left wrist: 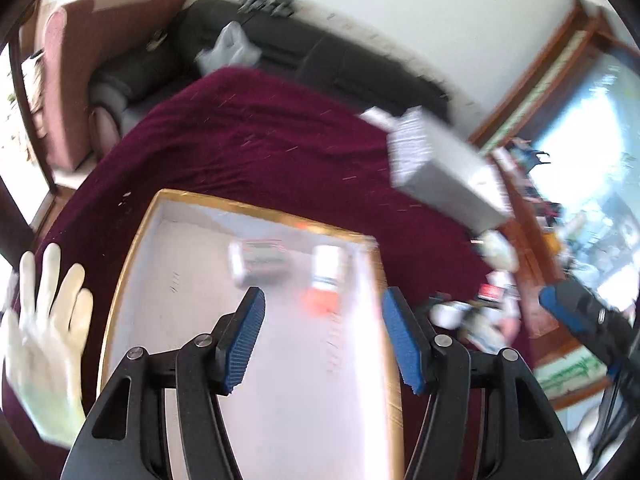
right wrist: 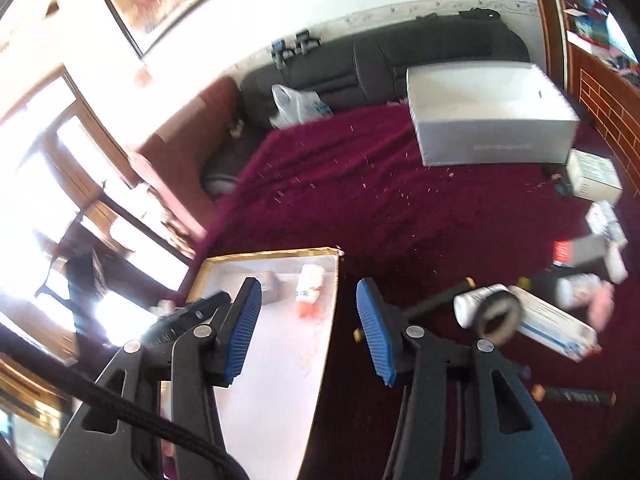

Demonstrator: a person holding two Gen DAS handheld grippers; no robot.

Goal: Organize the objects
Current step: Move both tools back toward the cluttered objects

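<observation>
Mostly blurred tray point(left wrist: 120, 280) contents, clutter point(right wrist: 560, 300) smeared

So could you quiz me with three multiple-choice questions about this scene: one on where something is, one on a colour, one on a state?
1. Where does the orange-capped bottle lie?
A. inside the gold-edged box
B. on the sofa
C. on the grey box

2. What colour is the cloth under everything?
A. green
B. dark red
C. yellow

3. How is the right tool?
A. clamped on a bottle
C. shut with nothing in it
B. open and empty

Answers:
1 A, it rests on the box's white floor.
2 B, maroon fabric spreads around the box.
3 B, its blue pads stand apart with nothing between them.
</observation>
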